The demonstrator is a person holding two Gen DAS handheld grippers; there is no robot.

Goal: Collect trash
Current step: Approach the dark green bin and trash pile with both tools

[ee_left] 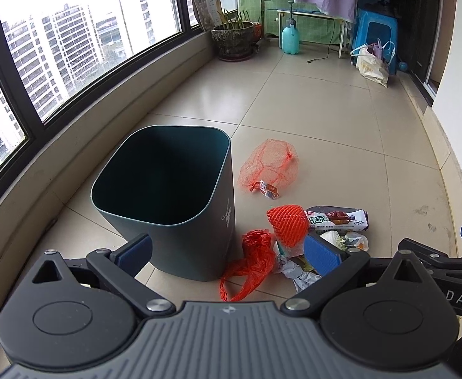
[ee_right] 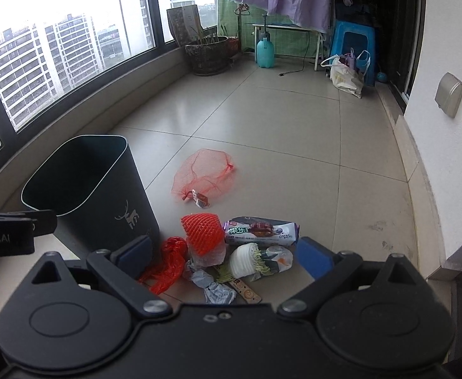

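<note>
A dark green bin [ee_left: 167,186] [ee_right: 85,186] stands upright on the tiled floor, with nothing visible inside it. To its right lies a heap of trash: an orange foam net [ee_left: 286,224] [ee_right: 201,229], a red plastic bag [ee_left: 251,262] [ee_right: 167,265], a purple snack wrapper [ee_left: 338,218] [ee_right: 261,229], crumpled paper [ee_right: 212,284] and a white wrapper [ee_right: 259,260]. A red mesh bag [ee_left: 268,165] [ee_right: 204,173] lies farther off. My left gripper [ee_left: 227,252] is open near the bin. My right gripper [ee_right: 227,255] hovers open above the heap.
A curved window ledge [ee_left: 82,139] runs along the left. At the far end stand a plant pot [ee_left: 232,39], a teal sprayer [ee_left: 290,36], a blue stool [ee_left: 376,31] and a white bag [ee_left: 371,64]. A wall [ee_right: 445,158] closes the right side.
</note>
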